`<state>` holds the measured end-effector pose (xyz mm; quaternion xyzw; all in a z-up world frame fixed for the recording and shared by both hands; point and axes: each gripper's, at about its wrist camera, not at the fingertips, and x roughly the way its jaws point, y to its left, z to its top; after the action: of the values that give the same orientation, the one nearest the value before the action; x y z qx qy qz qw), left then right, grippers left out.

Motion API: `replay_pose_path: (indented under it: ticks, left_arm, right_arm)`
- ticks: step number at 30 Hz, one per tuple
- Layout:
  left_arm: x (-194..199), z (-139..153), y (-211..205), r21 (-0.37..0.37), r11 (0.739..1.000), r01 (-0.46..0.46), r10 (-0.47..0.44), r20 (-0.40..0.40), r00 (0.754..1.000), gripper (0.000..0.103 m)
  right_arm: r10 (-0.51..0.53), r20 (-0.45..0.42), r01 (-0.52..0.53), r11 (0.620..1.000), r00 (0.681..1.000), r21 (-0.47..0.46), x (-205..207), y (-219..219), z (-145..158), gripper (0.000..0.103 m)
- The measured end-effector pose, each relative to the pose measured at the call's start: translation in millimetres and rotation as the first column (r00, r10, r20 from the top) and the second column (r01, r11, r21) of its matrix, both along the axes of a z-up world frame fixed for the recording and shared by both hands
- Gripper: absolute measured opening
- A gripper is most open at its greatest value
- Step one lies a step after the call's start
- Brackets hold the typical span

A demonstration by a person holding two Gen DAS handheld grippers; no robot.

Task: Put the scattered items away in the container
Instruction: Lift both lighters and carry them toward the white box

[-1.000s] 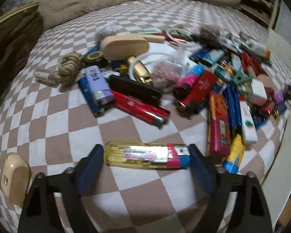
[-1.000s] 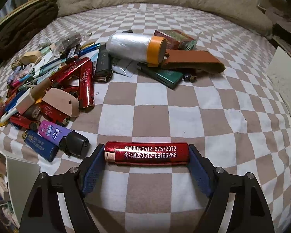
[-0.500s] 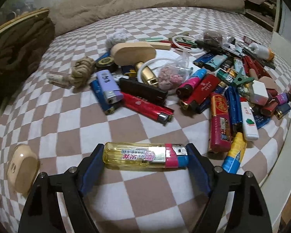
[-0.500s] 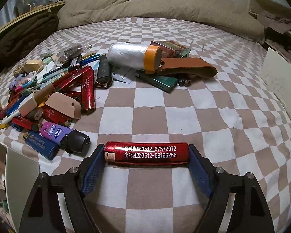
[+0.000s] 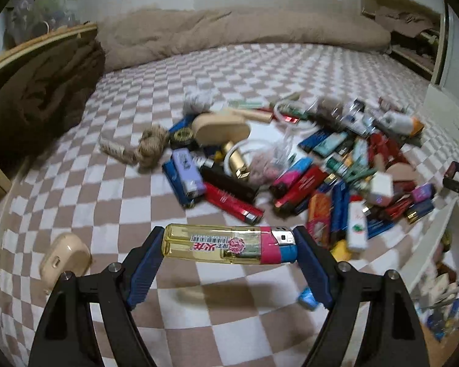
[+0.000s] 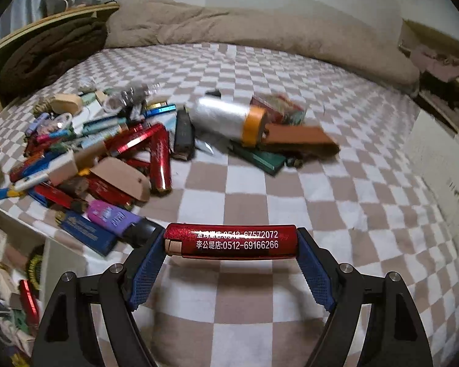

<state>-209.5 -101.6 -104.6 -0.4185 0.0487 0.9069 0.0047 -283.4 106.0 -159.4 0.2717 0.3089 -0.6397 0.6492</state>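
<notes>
Blue-padded fingers [image 5: 145, 270] of the left gripper [image 5: 229, 247] pinch a yellow lighter [image 5: 229, 246] end to end, its pink-and-blue cap toward the right pad, held clear above the checkered bedspread [image 5: 113, 189] with its shadow below. The right gripper [image 6: 231, 244] likewise clamps a red lighter [image 6: 231, 241] lengthwise between its pads, white printed digits facing the camera, lifted off the cloth. A beige case [image 5: 65, 255] lies just left of the left gripper. Farther out sprawls the pile of lighters [image 5: 321, 177], a knotted rope [image 5: 150, 148] at its left edge. In the right view, a foil roll [image 6: 226, 117] with an orange end rests beside a brown leather pouch [image 6: 296, 137]. A tan duvet [image 6: 229, 30] lies bunched at the far end of the bed.
</notes>
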Motion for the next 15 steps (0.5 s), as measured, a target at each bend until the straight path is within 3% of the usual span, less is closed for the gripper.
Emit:
replay_pose_path:
  ticks: [15]
  left_arm:
    - [35.5,61.0,41.9,0.026,0.997,0.071,-0.067,-0.108,0.992,0.083]
  right_arm:
    - [0.091,0.007,-0.090,0.987,0.996,-0.130,13.4,43.9,76.7,0.083]
